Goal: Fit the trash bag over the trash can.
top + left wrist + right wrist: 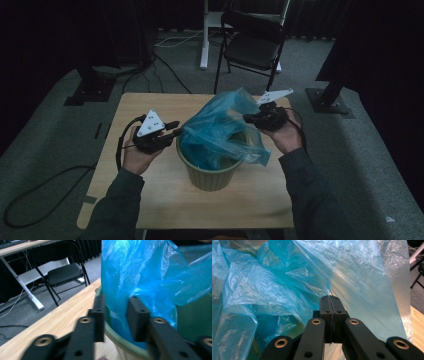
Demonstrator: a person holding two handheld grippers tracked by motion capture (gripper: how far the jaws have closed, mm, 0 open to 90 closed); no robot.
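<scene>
A pale green ribbed bin [209, 172] stands near the middle of a light wooden worktop [150, 200], and everything here is placed relative to that bin. A thin blue plastic bag [222, 132] sits inside it, its crumpled upper part billowing well above the rim and spilling over the right side of the bin. At the bin's left rim, a person's left hand holds the left gripper [172, 131], a black tool with a grey three-cornered plate on top. In the left gripper view, its two fingers [100, 312] stand apart, one on the outside of the bin's rim and the other inside against the blue plastic; the rim and a fold of the bag lie in the gap between them, and the pads do not visibly press on either. Above and to the right of the bin, the person's right hand holds the right gripper [248, 118] raised at the bag's upper edge. In the right gripper view, its fingers [325, 308] are pressed together, and a sheet of the bag [352, 280] rises taut from their tips, so they appear clamped on the film. Beyond the bin, past the worktop's far edge, a black folding chair [252, 47] stands on the grey carpet.
</scene>
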